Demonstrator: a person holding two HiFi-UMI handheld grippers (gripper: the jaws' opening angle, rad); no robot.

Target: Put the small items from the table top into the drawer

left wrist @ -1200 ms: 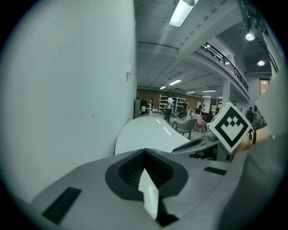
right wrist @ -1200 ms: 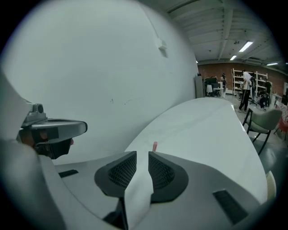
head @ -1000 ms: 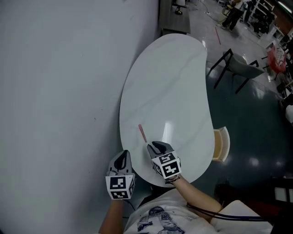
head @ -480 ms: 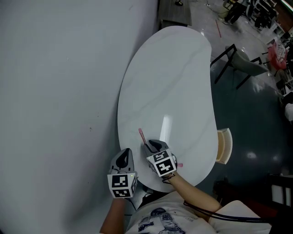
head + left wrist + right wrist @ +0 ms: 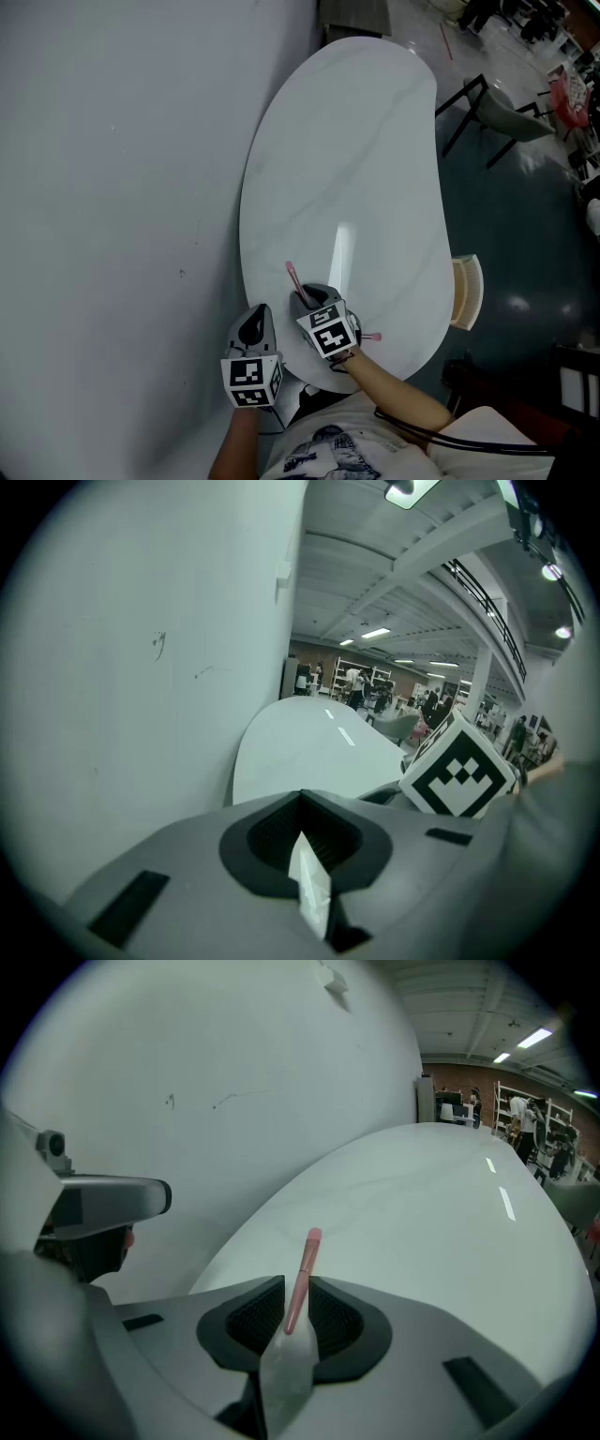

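**Right gripper clamps a pink stick at the near end of the table**

A plain grey wall fills the left side of the head view. Against it stands a long white table with a rounded, bean-like outline, its top bare apart from a bright streak of reflected light. To the right is a dark, glossy floor, where a chair with black legs stands just off the table's far right edge. A pale wooden piece, possibly the drawer pulled out, juts from the table's right edge nearer the person; its inside cannot be seen.

Both grippers are at the near end of the table. The left gripper is beside the table's near left edge, close to the wall, its jaws pressed together with nothing between them. The right gripper is just beside it, over the table top, its jaws clamped on a thin pink stick. The stick passes between the pads and pokes out ahead of them, angled toward the wall, its thicker rounded tip above the white surface.
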